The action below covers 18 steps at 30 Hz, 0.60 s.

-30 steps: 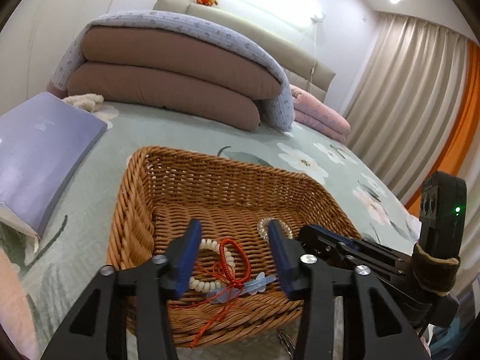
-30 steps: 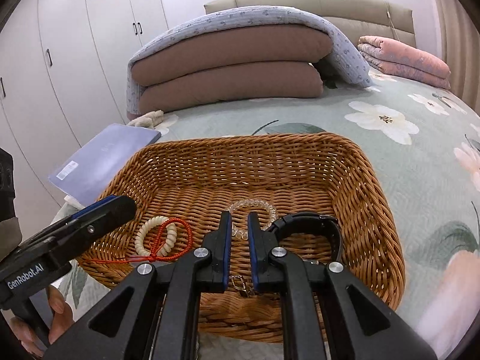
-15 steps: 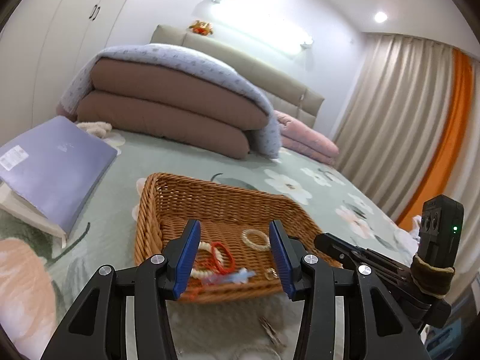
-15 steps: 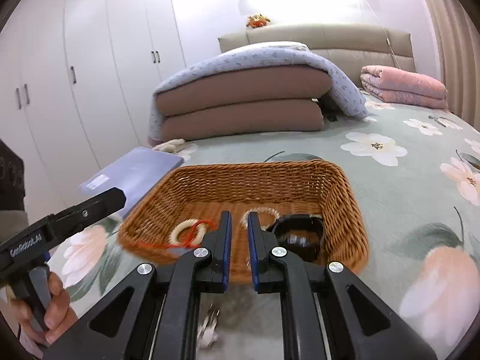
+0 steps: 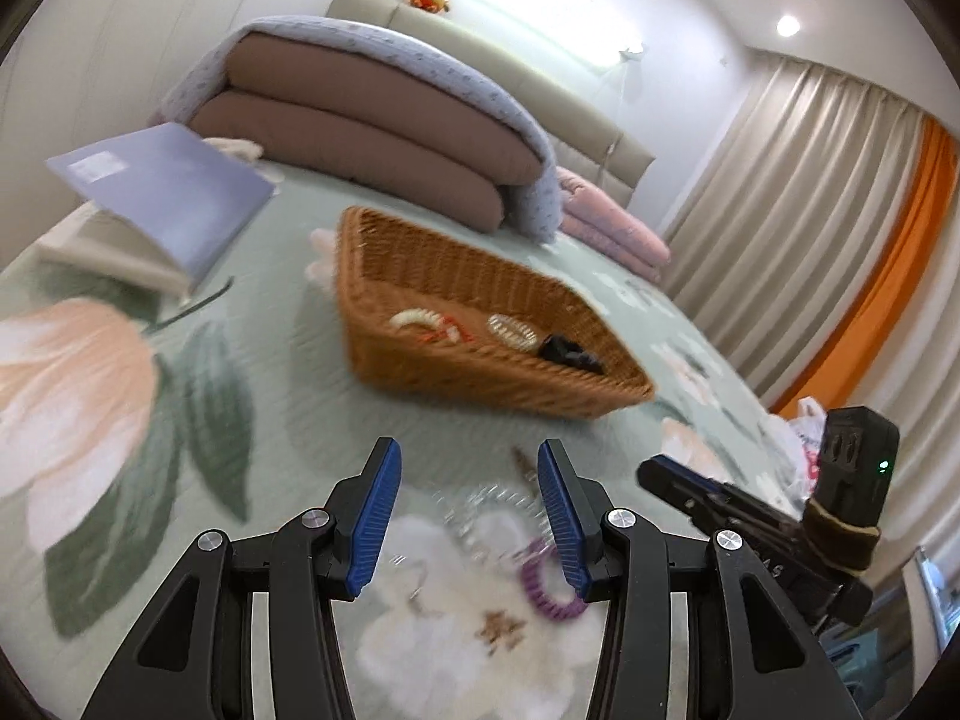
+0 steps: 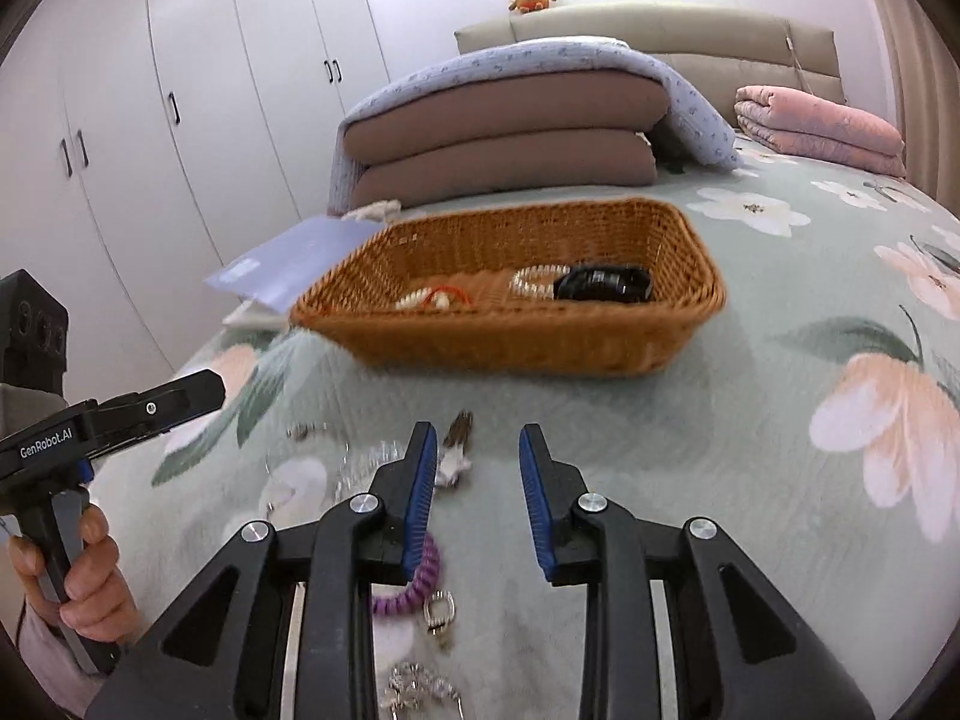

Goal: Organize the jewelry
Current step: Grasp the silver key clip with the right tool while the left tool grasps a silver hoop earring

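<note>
Black left gripper (image 5: 467, 516) and right gripper (image 6: 474, 480): blue ribbed jaws, silver screws.

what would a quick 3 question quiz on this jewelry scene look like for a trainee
1. True or false: the purple coil band already lies inside the wicker basket.
2. Which item is in the basket? A) black watch B) purple coil band C) silver clip
3. Fill in: both the left gripper and the right gripper are ____ and hold nothing.

Key
1. False: it lies on the floral bedspread, in front of the basket.
2. A: the watch lies in the basket, beside a clear bead bracelet.
3. Open.
</note>
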Available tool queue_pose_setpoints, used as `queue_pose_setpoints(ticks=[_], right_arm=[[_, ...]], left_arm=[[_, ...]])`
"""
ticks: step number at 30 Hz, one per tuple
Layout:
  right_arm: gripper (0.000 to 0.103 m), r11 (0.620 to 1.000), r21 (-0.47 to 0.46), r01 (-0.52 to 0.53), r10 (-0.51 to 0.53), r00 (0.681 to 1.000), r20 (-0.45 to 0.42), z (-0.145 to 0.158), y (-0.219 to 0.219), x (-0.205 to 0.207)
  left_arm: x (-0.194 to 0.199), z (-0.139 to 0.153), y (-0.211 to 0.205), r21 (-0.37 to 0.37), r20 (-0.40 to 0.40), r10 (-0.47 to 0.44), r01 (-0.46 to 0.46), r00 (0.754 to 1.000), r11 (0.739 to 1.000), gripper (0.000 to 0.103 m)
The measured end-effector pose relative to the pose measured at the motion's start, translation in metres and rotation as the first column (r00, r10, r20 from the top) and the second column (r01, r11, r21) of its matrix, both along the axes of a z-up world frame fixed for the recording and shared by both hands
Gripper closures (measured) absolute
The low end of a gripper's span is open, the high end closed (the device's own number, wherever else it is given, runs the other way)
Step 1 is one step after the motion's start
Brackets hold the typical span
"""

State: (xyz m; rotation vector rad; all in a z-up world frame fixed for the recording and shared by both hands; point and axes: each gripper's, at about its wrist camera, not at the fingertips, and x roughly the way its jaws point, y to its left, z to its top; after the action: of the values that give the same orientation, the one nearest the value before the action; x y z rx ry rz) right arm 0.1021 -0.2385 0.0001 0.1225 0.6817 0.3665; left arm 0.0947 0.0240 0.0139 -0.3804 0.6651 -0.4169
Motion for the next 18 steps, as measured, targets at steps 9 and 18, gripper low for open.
queue_pose_setpoints(ticks=[9, 18], right_arm=[[0.072, 1.0, 0.03, 0.004, -0.002, 0.998, -0.057, -0.015, -0.005, 0.007], [0.072, 0.998, -0.034, -0.06, 0.056, 0.993, -0.105, -0.016, 0.023, 0.023]], left_arm=[[0.011, -0.026, -0.001, 0.106, -0.046, 0.088, -0.082, 0.995, 0.991, 0.054], [0.032, -0.048, 0.002, 0.124, -0.145, 0.109, -0.092, 0.983, 0.988, 0.054]])
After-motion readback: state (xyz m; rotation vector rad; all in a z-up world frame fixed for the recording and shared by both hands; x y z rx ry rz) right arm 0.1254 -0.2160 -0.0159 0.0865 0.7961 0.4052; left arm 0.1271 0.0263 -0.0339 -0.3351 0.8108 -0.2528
